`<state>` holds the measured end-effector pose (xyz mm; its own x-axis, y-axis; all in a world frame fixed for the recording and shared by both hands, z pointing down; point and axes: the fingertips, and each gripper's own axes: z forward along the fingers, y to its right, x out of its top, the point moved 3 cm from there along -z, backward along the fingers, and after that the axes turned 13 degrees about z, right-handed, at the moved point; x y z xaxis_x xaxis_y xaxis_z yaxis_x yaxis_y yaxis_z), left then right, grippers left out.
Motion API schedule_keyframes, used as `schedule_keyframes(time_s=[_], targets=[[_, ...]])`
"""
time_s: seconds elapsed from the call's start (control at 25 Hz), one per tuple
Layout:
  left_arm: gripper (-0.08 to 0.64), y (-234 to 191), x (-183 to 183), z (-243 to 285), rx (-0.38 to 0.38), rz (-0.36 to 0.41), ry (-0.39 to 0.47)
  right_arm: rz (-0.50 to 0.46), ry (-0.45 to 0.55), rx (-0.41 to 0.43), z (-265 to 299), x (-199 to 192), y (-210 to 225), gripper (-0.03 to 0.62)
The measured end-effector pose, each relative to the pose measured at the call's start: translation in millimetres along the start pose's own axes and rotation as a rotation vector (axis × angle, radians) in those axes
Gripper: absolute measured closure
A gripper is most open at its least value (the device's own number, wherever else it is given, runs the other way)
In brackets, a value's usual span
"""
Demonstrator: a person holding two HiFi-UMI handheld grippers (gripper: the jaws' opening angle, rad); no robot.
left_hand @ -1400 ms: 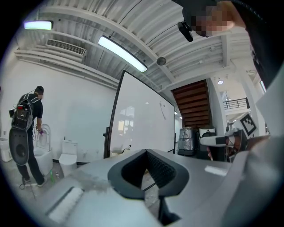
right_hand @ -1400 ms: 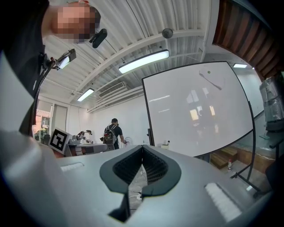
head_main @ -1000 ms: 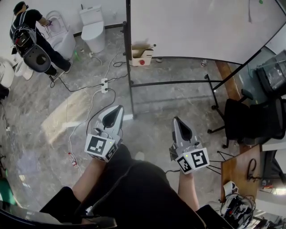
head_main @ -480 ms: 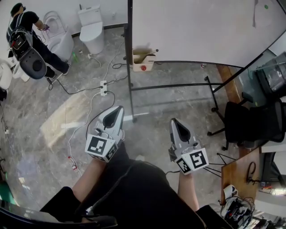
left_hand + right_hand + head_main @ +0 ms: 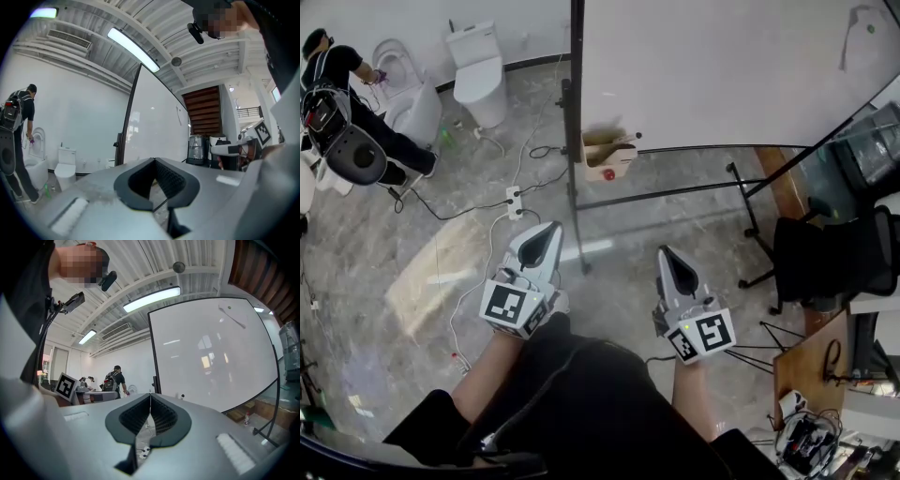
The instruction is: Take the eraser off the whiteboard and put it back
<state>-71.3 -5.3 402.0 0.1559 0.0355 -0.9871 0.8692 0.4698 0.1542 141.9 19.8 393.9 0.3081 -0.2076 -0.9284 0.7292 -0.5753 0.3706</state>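
The whiteboard (image 5: 722, 66) stands upright in a black frame ahead of me. A small grey piece with a green dot, which looks like the eraser (image 5: 862, 36), sticks to the board's far upper right; it is a slanted streak (image 5: 233, 316) in the right gripper view. My left gripper (image 5: 547, 231) and right gripper (image 5: 665, 252) are held side by side over the floor, well short of the board. Both point level toward it. The left gripper's jaws (image 5: 153, 159) meet at the tips with nothing between them. So do the right gripper's jaws (image 5: 150, 394).
A cardboard box (image 5: 607, 155) sits on the floor by the board's left post (image 5: 576, 141). A power strip (image 5: 514, 200) and cables lie to the left. A toilet (image 5: 476, 66) and a person (image 5: 342, 84) are at far left. A black chair (image 5: 825, 258) and wooden desk (image 5: 802, 375) are at right.
Both grippers have moved forward together toward the whiteboard, still shut. In the head view the board fills more of the frame and the floor items have slid down and left.
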Motion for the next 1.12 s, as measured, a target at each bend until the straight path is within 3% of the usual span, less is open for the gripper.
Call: schedule_keyframes(time_s=[0.64,1.12], targets=[[0.554,-90.9,-8.0,55.9,-0.159,-0.016,0.041,-0.014,0.026,-0.137,91.5,4.0,-10.7,0.581],[0.554,-129.8,-29.2,54.6,-0.187,-0.028,0.027,-0.001,0.026,-0.188,122.7,-13.6,-23.4,0.581]])
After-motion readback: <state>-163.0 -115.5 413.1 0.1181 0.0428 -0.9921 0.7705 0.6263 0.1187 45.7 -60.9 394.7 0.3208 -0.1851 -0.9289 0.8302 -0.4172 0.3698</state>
